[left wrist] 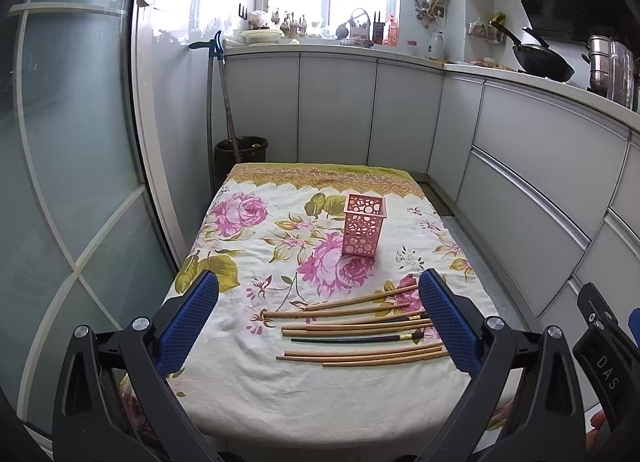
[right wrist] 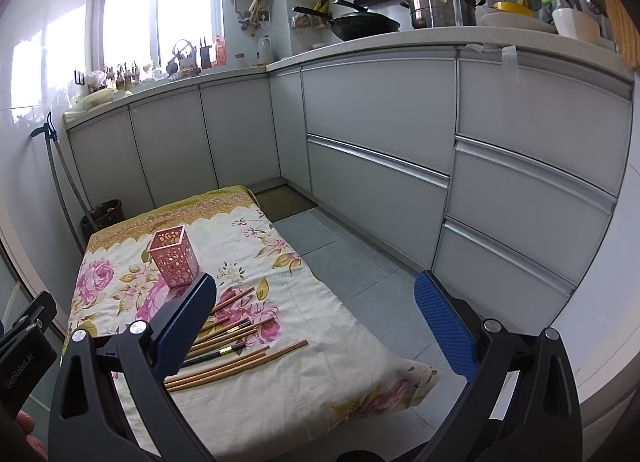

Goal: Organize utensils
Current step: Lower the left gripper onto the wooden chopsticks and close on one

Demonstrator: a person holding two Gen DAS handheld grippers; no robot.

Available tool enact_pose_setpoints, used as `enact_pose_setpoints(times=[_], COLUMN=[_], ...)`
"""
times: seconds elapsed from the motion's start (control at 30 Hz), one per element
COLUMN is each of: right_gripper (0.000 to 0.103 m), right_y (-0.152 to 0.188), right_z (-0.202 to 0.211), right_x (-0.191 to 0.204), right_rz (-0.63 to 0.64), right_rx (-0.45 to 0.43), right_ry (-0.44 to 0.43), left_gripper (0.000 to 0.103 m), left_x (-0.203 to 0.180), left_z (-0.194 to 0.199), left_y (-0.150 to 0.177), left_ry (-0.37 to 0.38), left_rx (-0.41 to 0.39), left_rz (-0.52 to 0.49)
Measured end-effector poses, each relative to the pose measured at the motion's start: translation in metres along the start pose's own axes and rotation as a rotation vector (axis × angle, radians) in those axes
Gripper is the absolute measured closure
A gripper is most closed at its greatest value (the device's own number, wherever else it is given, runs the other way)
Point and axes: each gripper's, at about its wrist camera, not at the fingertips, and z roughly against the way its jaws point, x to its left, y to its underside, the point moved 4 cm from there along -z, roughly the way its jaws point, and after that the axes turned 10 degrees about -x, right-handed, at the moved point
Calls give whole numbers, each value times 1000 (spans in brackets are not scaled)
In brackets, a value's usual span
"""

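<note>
Kitchen cabinets line the far and right walls; before them stands a low worktop [left wrist: 240, 390] draped in a flowered cloth [left wrist: 288, 402]. Near its middle a pink perforated holder [left wrist: 363, 228] stands upright, and nothing shows above its rim, so you may judge it unfilled. Closer to you, the chopsticks [left wrist: 360, 332] lie flat in a loose row, roughly parallel, most of them pale wood, with a dark one [left wrist: 352, 340] among them and what looks like a second. They lie near the holder but clear of it.

Your left claw [left wrist: 320, 322] hangs above the near end of the worktop, its blue pads spread wide with nothing between them; the chopsticks show through the gap. Your right claw [right wrist: 316, 330] is likewise spread and empty, set off toward the worktop's right edge, over cloth and floor.

Judged from this layout, the task is at its start: no chopstick is lifted or stowed, and every one remains to be picked up and stood in the holder.
</note>
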Motion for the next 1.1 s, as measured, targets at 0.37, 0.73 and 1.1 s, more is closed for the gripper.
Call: enact_pose_setpoints(times=[0.37, 0.73, 1.1], right_gripper=[6, 6, 6], right_y=[39, 57, 56], right_z=[-80, -125, -139], right_x=[-82, -113, -113], right_rz=[-353, -420, -408], right_rx=[214, 298, 317], right_ry=[-33, 21, 1], left_gripper=[7, 7, 7], left_x=[-93, -157, -191], left_z=[-86, -147, -193], left_y=[-6, 18, 37], left_ry=[280, 337, 395], left_rx=[124, 176, 223], left_rz=[-364, -511, -645])
